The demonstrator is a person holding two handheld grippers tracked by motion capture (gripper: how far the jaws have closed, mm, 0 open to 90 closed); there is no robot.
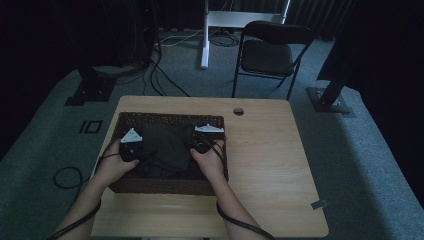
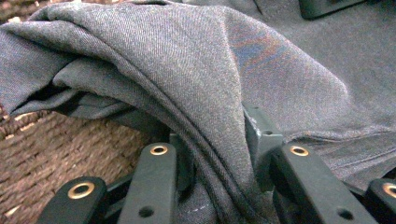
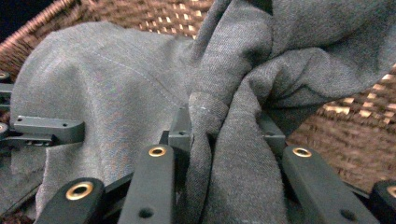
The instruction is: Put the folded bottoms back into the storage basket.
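A dark grey cloth (image 1: pixel 167 147) lies bunched inside a brown wicker basket (image 1: pixel 165 187) on the wooden table. My left gripper (image 1: pixel 131 145) is at the cloth's left side, my right gripper (image 1: pixel 204 142) at its right side, both low in the basket. In the left gripper view the jaws pinch a thick fold of the cloth (image 2: pixel 210 130), so my left gripper (image 2: pixel 217 144) is shut on it. Seen in the right gripper view, a gathered fold of cloth (image 3: pixel 224 140) is clamped between the jaws of my right gripper (image 3: pixel 226 140). The left gripper's jaw shows there beyond the cloth.
The basket wall (image 2: pixel 51 149) stands close on the left of the cloth, and woven wall (image 3: pixel 364 135) rises behind it on the right. Bare wooden table (image 1: pixel 270 160) spreads to the right of the basket. A black folding chair (image 1: pixel 270 52) stands behind the table.
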